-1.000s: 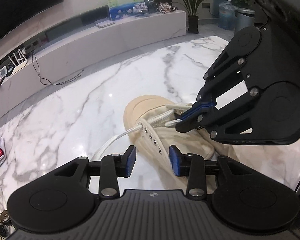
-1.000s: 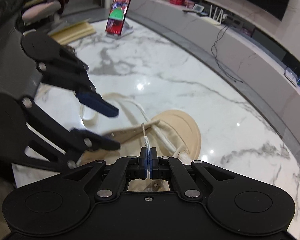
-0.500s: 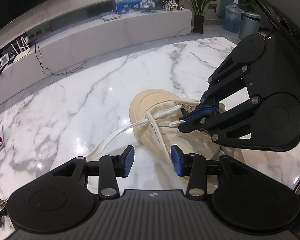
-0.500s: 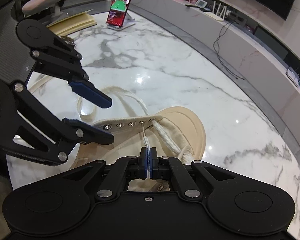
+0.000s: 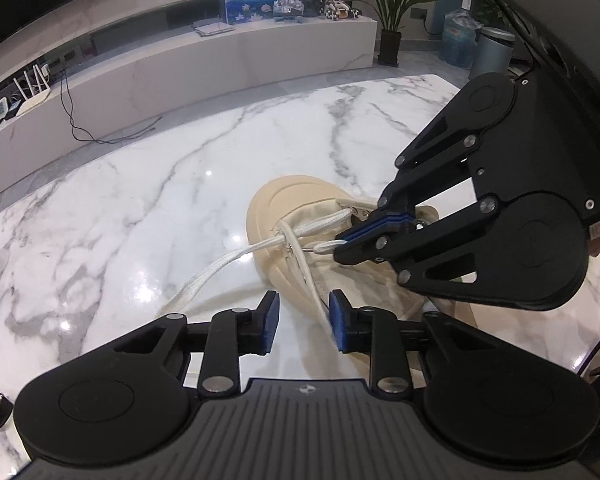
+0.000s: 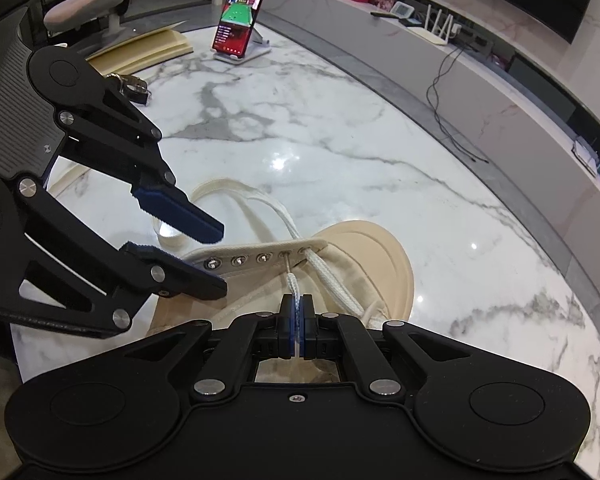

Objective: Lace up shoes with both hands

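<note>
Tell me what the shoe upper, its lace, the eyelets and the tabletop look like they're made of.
Shoe upper: likely cream canvas, matte and creased. Lace: white braided cord, weave visible; its tip looks like clear plastic, though metal is possible. Eyelets: shiny silver rings, probably metal. Tabletop: white with grey veins, glossy with light reflections; marble or a marble-look surface, can't tell which.

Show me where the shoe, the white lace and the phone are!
shoe [image 5: 300, 196]: left wrist view, on its tan toe cap.
white lace [image 5: 220, 264]: left wrist view, on the loose stretch over the table.
phone [image 6: 238, 20]: right wrist view, on its lit screen.
</note>
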Motion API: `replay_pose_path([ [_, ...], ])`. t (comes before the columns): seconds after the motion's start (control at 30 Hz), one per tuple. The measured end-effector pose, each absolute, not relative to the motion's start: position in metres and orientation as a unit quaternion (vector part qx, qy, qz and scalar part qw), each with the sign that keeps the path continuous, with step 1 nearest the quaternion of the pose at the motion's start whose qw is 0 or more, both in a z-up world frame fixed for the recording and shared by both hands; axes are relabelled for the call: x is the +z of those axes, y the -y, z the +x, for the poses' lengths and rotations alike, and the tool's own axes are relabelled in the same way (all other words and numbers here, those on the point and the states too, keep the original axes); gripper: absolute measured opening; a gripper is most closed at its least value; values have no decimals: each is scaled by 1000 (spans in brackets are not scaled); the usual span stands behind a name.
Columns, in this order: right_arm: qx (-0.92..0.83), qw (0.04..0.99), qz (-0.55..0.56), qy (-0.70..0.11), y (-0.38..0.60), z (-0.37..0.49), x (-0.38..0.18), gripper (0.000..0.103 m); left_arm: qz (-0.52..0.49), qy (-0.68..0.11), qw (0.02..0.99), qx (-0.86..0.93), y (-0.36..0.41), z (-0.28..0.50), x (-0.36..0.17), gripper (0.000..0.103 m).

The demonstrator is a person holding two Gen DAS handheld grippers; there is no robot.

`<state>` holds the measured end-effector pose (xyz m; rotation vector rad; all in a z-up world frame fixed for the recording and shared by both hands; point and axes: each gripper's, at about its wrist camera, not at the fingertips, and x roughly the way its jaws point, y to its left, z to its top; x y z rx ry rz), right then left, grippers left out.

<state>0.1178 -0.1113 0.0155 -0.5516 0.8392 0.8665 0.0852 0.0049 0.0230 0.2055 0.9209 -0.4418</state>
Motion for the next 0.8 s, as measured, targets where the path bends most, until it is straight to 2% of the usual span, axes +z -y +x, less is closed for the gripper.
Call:
replay_pose_path([
  [0.1, 402, 788, -256, -390, 110, 118, 15, 0, 82, -442, 865, -224, -5, 85, 23, 8],
  [0.57, 404, 797, -251, -374, 110, 119, 15, 0, 85, -440, 865, -225, 5, 87, 29, 6],
  [0.7, 402, 801, -252, -366, 106, 120, 12, 1, 80, -441, 864, -230, 1, 87, 35, 12],
  [0.8, 398, 800, -252, -371, 107, 122, 9, 1, 76, -442, 862, -234, -2, 86, 40, 28],
])
